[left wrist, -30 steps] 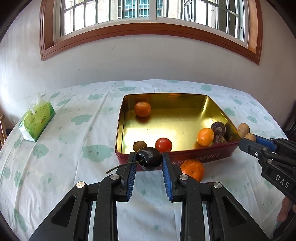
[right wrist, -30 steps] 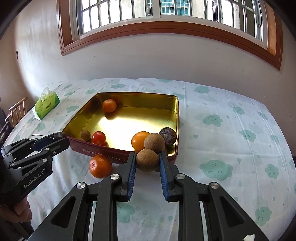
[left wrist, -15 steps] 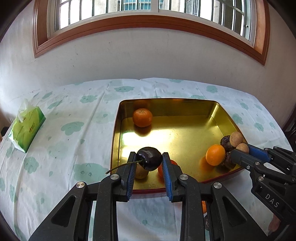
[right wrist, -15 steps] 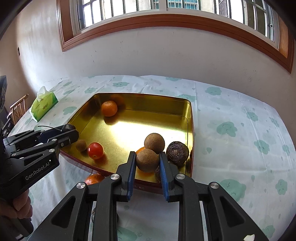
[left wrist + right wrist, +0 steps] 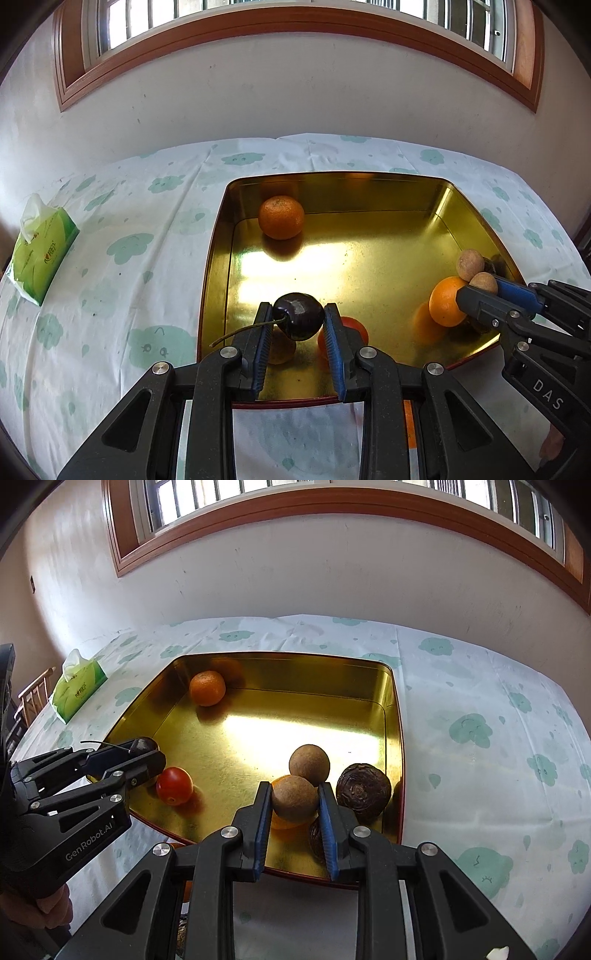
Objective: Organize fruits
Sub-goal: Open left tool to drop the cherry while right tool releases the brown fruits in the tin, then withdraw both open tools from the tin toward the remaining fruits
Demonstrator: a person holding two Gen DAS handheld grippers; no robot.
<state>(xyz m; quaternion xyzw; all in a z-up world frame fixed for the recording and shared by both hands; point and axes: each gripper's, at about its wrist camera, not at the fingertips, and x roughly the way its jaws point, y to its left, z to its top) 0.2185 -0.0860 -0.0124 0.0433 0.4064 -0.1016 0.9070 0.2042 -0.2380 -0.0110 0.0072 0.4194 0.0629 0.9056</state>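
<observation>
A gold tin tray (image 5: 369,192) (image 5: 295,664) lies on the clouded tablecloth. My left gripper (image 5: 298,317) is shut on a dark cherry (image 5: 300,314) with a long stem, held over the tray's near left part. My right gripper (image 5: 294,801) is shut on a brown round longan (image 5: 294,796) above the tray's near right part. In the tray lie a mandarin (image 5: 280,217) at the far left, a red tomato (image 5: 174,785), a second longan (image 5: 308,765), an orange (image 5: 445,301) and a dark ridged fruit (image 5: 364,786). The left gripper (image 5: 147,755) also shows at the right wrist view's left.
A green tissue pack (image 5: 38,251) (image 5: 75,688) sits at the table's left edge. An orange fruit (image 5: 408,424) lies on the cloth in front of the tray, mostly hidden by my left gripper. A wooden chair (image 5: 33,694) stands beyond the table's left side. The white wall runs behind the table.
Both grippers have moved forward and down from in front of the tray's near rim to over its floor, each still carrying its fruit.
</observation>
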